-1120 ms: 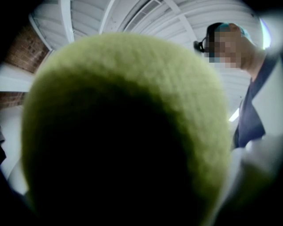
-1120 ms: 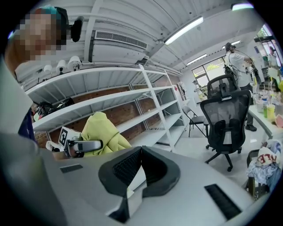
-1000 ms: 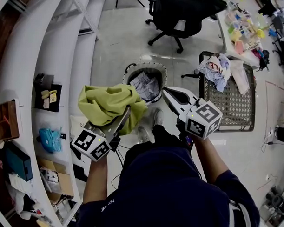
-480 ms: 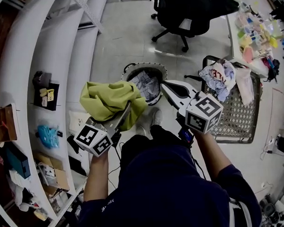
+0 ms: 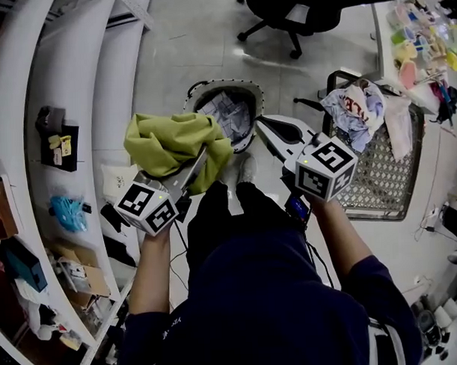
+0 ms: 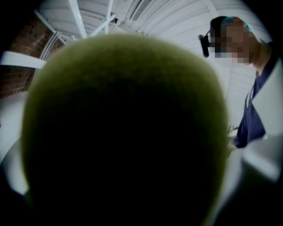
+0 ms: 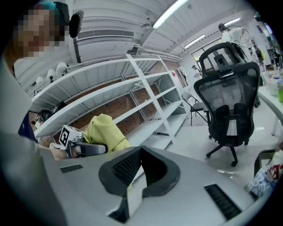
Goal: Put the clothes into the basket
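Clothes update: green garment (image 5: 167,139) is bunched in the left gripper (image 5: 201,162), clamped tight on it, and the basket (image 5: 232,83) sits on the floor just ahead and right of it, lower down, with the right gripper (image 5: 265,128) closed and empty alongside.

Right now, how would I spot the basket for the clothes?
Find the black office chair on the pale floor. The basket stands between it and the person's shoes. It is round, with patterned cloth inside, unlike the flat wire rack to its right.
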`<state>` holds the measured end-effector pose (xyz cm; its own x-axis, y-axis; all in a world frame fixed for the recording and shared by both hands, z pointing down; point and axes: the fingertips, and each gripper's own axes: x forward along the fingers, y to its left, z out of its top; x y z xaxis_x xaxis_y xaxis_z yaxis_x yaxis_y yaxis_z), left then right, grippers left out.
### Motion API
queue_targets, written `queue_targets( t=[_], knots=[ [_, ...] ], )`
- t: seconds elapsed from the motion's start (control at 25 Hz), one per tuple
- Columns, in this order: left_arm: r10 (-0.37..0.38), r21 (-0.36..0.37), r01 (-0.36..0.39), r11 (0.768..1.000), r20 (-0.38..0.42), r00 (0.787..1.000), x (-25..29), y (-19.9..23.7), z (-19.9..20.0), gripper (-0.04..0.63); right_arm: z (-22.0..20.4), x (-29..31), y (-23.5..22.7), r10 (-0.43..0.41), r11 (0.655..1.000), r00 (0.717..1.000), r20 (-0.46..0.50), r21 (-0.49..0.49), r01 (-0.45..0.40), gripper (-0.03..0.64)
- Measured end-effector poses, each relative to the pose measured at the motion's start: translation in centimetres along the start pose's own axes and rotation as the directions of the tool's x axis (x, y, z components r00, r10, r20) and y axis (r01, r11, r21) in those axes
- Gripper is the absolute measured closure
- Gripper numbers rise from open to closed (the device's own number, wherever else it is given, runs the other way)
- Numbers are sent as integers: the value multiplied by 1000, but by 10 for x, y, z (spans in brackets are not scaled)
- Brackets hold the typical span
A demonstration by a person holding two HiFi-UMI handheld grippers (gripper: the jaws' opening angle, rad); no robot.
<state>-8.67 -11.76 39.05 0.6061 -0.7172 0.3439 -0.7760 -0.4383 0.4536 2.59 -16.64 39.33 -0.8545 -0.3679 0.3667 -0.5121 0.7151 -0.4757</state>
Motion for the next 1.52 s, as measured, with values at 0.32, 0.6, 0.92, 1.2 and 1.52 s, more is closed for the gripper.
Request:
queue_targets(
  t=[0.32, 0.6, 0.92, 1.2, 1.52],
  knots=[
    [-31, -48, 27, 998, -83, 996, 44, 53, -32, 413, -23, 29, -36, -73, 996, 997, -41, 47, 75, 611],
    [-53, -111, 34, 993, -170, 984, 88, 100, -72, 413, -51, 48, -67, -133, 984, 987, -94, 106, 143, 611],
    [-58, -136, 19, 991, -290, 955, 138, 143, -132, 413, -87, 74, -106, -175, 966, 975, -137, 168, 197, 611],
    [-50, -170, -16, 985, -376, 925, 163, 172, -185, 413, -128, 104, -131, -187, 951, 965, -184, 212, 225, 611],
    [1, -149, -77, 986, -456, 890, 197, 212, -248, 408, -167, 123, -147, -193, 941, 949, -249, 226, 251, 611]
  ],
)
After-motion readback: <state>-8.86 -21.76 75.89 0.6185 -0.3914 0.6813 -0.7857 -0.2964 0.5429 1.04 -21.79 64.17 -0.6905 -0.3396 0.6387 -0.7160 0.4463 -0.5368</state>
